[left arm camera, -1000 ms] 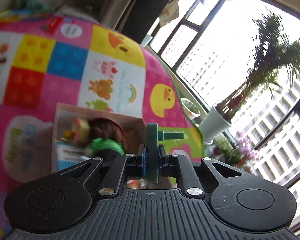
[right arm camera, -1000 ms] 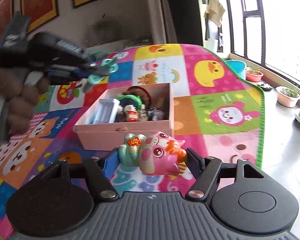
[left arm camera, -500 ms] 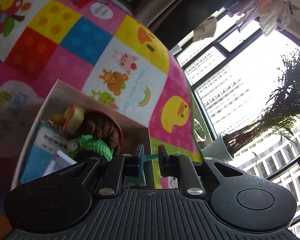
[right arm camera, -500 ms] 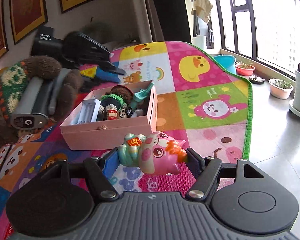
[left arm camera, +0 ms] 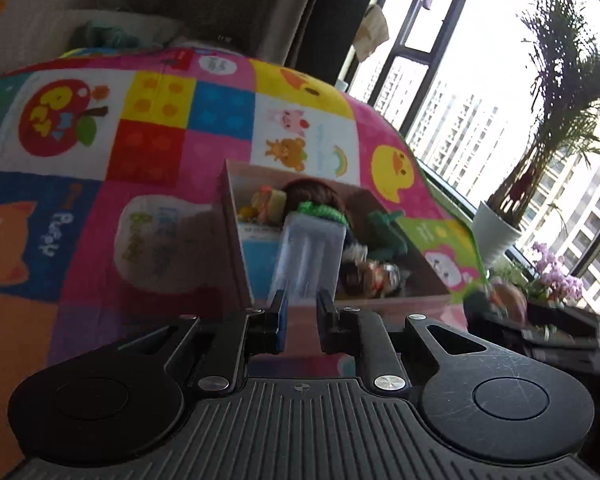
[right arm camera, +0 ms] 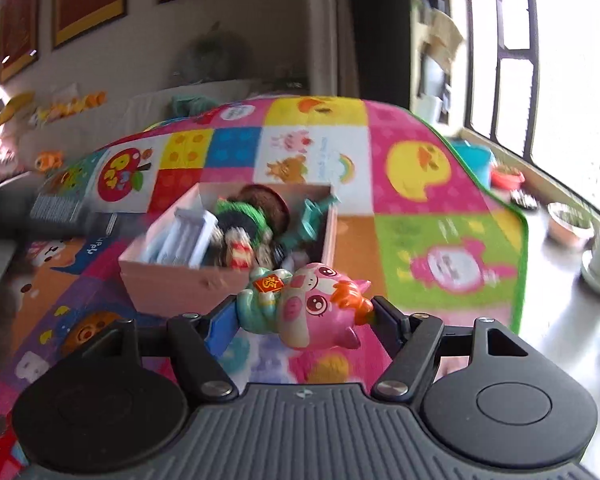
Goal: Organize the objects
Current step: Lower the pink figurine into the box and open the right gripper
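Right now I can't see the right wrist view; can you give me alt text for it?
The right gripper holds a pink pig figurine between its fingers, just short of an open pink box crowded with small toys. The box sits on a colourful cartoon play mat, with windows and potted plants to the right.

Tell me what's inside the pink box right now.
The pink box holds a clear ribbed case, a green-and-brown knitted toy, a teal figure leaning on the right wall, and small trinkets. Anything beneath them is covered.
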`<state>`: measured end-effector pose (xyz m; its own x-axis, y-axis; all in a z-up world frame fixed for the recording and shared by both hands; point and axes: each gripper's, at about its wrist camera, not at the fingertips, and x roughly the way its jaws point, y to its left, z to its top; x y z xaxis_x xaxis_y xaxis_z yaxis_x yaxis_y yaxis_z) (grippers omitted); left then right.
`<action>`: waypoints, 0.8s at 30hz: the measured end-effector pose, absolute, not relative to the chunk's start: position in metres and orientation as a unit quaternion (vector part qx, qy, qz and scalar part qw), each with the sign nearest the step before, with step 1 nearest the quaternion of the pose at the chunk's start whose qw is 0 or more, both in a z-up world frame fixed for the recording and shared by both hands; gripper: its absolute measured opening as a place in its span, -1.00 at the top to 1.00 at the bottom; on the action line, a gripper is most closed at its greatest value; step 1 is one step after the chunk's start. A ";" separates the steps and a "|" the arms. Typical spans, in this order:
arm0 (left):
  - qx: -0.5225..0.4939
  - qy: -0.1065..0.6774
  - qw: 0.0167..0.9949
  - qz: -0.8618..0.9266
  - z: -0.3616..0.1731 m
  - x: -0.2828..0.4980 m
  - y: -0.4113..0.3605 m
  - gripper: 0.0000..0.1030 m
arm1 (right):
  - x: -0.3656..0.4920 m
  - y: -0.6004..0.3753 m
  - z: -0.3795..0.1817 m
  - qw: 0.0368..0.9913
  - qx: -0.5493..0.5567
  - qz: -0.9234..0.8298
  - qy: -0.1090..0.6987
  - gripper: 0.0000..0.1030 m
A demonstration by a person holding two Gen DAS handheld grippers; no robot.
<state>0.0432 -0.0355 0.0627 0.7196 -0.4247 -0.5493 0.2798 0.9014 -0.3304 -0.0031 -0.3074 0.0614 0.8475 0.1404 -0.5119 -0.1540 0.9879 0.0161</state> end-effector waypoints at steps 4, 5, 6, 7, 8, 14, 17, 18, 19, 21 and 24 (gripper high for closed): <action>-0.131 0.333 0.912 -0.202 0.052 0.021 -0.021 0.68 | 0.036 -0.287 0.062 0.961 -0.036 0.081 0.263 -0.37; -0.132 0.333 0.911 -0.204 0.051 0.018 -0.018 0.68 | 0.046 -0.281 0.059 0.961 -0.044 0.078 0.263 -0.37; -0.133 0.334 0.911 -0.204 0.050 0.016 -0.015 0.68 | 0.056 -0.276 0.056 0.960 -0.050 0.074 0.267 -0.37; -0.133 0.333 0.911 -0.203 0.050 0.014 -0.012 0.68 | 0.065 -0.273 0.052 0.958 -0.054 0.069 0.272 -0.36; -0.133 0.331 0.912 -0.201 0.050 0.014 -0.009 0.68 | 0.074 -0.270 0.048 0.957 -0.057 0.061 0.277 -0.36; -0.156 0.324 0.915 -0.186 0.047 0.012 0.009 0.68 | 0.116 -0.273 0.055 0.951 0.011 0.061 0.302 -0.33; -0.167 0.325 0.911 -0.190 0.043 0.011 0.012 0.68 | 0.143 -0.275 0.060 0.940 0.047 0.070 0.330 -0.35; -0.168 0.326 0.910 -0.192 0.042 0.010 0.013 0.68 | 0.151 -0.274 0.060 0.932 0.055 0.078 0.349 -0.37; -0.167 0.327 0.910 -0.192 0.041 0.009 0.014 0.68 | 0.156 -0.274 0.060 0.928 0.059 0.077 0.360 -0.40; -0.158 0.329 0.912 -0.189 0.039 0.006 0.016 0.68 | 0.154 -0.275 0.066 0.933 0.055 0.071 0.349 -0.48; -0.151 0.337 0.913 -0.175 0.037 0.006 0.020 0.68 | 0.148 -0.286 0.081 0.944 0.063 0.058 0.319 -0.48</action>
<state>0.0058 0.0196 0.0369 0.7124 -0.4205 -0.5619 0.2175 0.8935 -0.3929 0.1484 -0.2864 0.0806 0.7896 0.1490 -0.5953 -0.0683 0.9854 0.1560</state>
